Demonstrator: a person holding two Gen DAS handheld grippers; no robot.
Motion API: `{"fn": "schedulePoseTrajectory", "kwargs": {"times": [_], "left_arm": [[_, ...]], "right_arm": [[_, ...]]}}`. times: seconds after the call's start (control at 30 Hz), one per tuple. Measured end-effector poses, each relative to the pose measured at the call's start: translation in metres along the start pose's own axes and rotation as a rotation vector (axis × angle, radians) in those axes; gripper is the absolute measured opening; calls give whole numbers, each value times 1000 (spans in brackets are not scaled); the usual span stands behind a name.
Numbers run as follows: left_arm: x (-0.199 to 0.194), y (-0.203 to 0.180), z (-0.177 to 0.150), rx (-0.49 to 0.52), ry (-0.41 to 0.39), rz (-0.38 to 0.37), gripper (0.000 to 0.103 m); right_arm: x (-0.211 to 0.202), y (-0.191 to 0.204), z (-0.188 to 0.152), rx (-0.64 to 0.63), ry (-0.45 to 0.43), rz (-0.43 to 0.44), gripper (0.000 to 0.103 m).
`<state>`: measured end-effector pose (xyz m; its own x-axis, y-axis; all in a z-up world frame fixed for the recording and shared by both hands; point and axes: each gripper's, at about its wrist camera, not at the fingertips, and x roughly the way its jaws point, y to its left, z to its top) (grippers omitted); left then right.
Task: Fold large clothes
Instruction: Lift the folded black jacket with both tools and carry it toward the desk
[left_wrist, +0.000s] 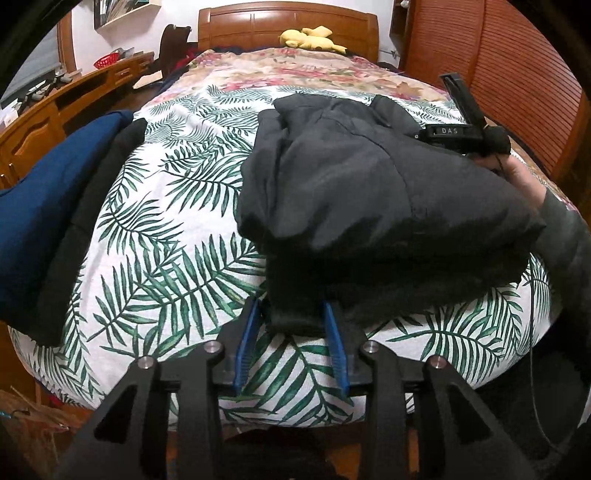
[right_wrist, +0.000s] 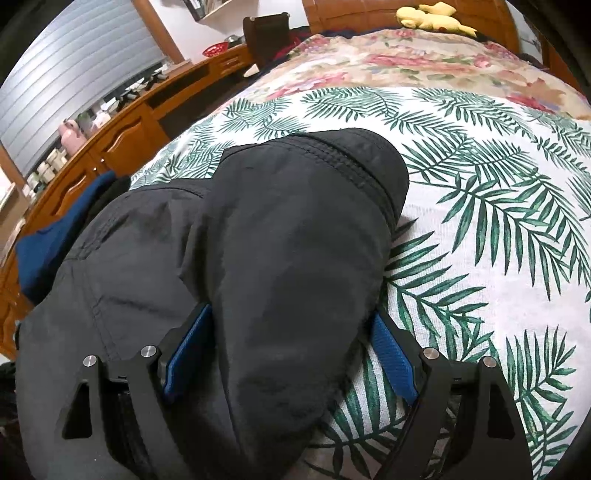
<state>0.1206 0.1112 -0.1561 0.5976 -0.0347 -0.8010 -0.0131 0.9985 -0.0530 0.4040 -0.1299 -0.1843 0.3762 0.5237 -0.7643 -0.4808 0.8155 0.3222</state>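
A dark grey jacket (left_wrist: 369, 192) lies bunched and partly folded on the bed's palm-leaf sheet (left_wrist: 166, 236). My left gripper (left_wrist: 291, 314) has its blue pads on either side of the jacket's near hem, which fills the gap between them. My right gripper (right_wrist: 291, 328) straddles a thick fold of the same jacket (right_wrist: 280, 251), its blue pads pressed against both sides. The right gripper's body and the hand holding it show at the jacket's far right in the left wrist view (left_wrist: 476, 136).
A folded navy garment on a black one (left_wrist: 48, 218) lies at the bed's left edge. A floral blanket (left_wrist: 295, 66) and a yellow plush toy (left_wrist: 310, 38) lie near the wooden headboard. A wooden desk (right_wrist: 110, 140) runs along the left; louvred wooden doors (left_wrist: 517, 74) stand right.
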Motion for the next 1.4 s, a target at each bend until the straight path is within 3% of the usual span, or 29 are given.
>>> {"fn": "schedulePoseTrajectory", "kwargs": {"times": [0.17,0.3,0.33,0.37,0.5,0.6,0.83,1.0,1.13,1.4], "left_arm": [[3,1,2,-16,2,-2,33],[4,-1,2,-22,-19,3,33],[4,-2,1,-16,-23,5,28],[4,-2,2,-11,-31,5,16],[-6,-2,7,-4,-57,-12,7],[-19,2,14,-17,-96,-33,6],[-52,12,25,-23,-225,-26,4],[-68,37,35,-32,-284,-15,4],[-90,73,42,-55,-335,3,4],[-152,171,67,-79,-444,149,4]], "right_arm": [[0,0,0,13,5,20,80],[-4,-3,0,36,-6,46,64],[-6,-2,0,35,-9,50,62],[-8,-1,0,32,-13,50,57],[-23,11,0,-12,-67,21,42],[-40,22,2,-24,-134,19,37],[-74,62,5,-92,-256,-7,34],[-74,105,27,-145,-268,-22,33],[-69,148,56,-197,-282,-31,32],[-47,256,127,-306,-314,-5,32]]}}
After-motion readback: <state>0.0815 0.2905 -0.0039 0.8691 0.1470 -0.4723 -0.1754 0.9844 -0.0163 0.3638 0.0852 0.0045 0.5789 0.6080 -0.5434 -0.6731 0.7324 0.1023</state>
